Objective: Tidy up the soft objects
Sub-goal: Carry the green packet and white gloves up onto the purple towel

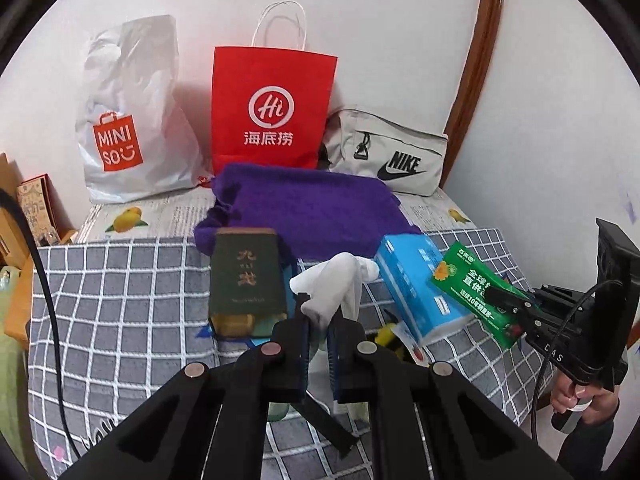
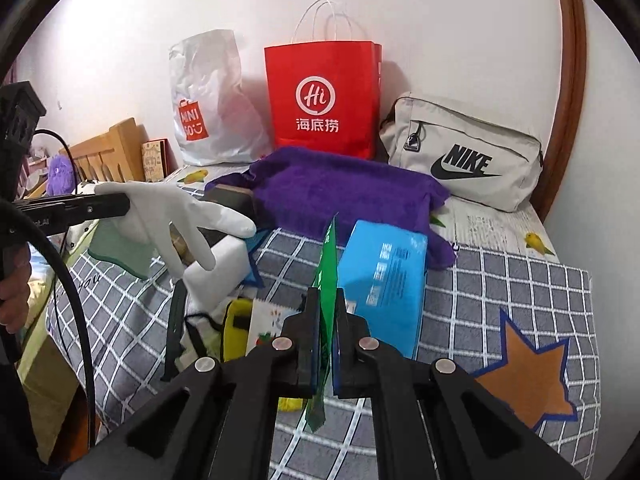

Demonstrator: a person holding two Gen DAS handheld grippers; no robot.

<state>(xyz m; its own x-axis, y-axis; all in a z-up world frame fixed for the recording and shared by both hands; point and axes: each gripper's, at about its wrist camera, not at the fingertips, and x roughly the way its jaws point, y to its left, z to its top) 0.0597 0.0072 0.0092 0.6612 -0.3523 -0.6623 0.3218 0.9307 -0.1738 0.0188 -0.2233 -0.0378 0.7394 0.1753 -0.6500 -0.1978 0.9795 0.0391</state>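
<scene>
At centre frame in the left wrist view, the left gripper [image 1: 319,322] pinches a white glove [image 1: 334,286] above the checked bed [image 1: 120,300]; at right, the right gripper [image 2: 328,312] clamps a green packet [image 2: 326,276] by its thin edge, which could slip free.

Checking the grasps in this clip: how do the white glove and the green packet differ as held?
The white glove is limp cloth with drooping fingers in the left gripper; the green packet is flat, stiff and printed in the right gripper. Both are clamped and lifted off the bed.
</scene>
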